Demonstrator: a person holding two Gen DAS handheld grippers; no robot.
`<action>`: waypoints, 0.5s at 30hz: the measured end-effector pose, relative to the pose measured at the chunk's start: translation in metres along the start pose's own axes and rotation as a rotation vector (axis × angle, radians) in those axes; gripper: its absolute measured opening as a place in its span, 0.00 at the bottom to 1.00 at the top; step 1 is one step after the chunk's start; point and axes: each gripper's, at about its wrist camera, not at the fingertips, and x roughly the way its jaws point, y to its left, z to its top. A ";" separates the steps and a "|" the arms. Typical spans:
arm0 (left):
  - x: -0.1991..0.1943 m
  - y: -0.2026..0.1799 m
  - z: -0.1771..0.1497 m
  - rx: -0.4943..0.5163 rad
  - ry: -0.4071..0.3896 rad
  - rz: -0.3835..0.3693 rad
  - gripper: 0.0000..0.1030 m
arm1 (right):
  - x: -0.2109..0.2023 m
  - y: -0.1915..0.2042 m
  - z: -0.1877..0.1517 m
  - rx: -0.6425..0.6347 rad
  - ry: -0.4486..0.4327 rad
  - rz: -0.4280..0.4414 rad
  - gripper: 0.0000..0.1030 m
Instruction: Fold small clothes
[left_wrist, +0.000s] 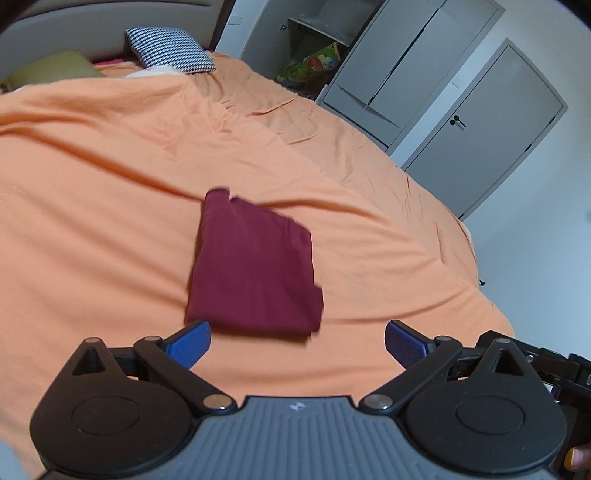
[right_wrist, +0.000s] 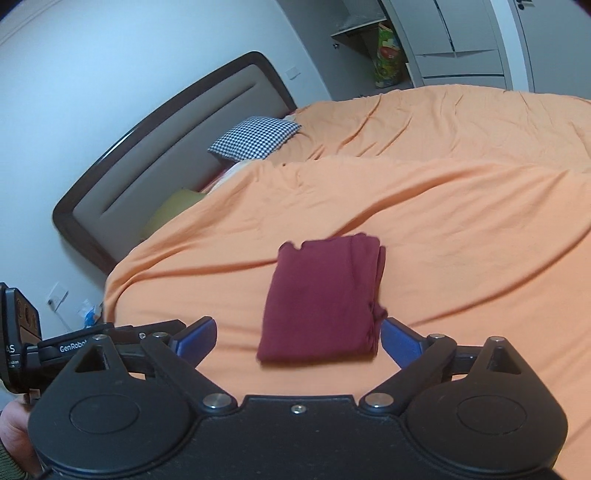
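Olive cushion (left_wrist: 48, 68) at far left by headboard (right_wrist: 155, 147); checkered pillow (left_wrist: 170, 50) beside it. Orange bedspread (left_wrist: 92, 184) covers bed, wrinkled, nothing blocking centre. Grey wardrobe (left_wrist: 406, 66) beyond far edge, one door open; colourful bag (left_wrist: 314, 64) stands in open compartment.

Folded maroon garment (left_wrist: 255, 266) lies flat on bedspread, compact rectangle, just ahead of both grippers, apart from pads.

Left gripper (left_wrist: 297, 341): jaws wide, nothing between. Right gripper (right_wrist: 299, 338): jaws wide, holding nothing; garment's near edge shows between fingertips.

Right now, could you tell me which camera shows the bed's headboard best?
The right wrist view: the headboard appears nearly whole, dark-framed with a grey panel. The left wrist view catches only a grey strip at its top edge.
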 end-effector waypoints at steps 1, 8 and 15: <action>-0.008 0.000 -0.009 -0.010 0.007 0.001 0.99 | -0.009 0.004 -0.008 -0.011 0.001 0.005 0.95; -0.034 0.002 -0.088 0.001 0.147 0.107 1.00 | -0.047 0.028 -0.080 -0.033 0.096 -0.054 0.99; -0.053 0.004 -0.094 0.043 0.116 0.193 0.99 | -0.042 0.035 -0.115 -0.013 0.173 -0.120 0.99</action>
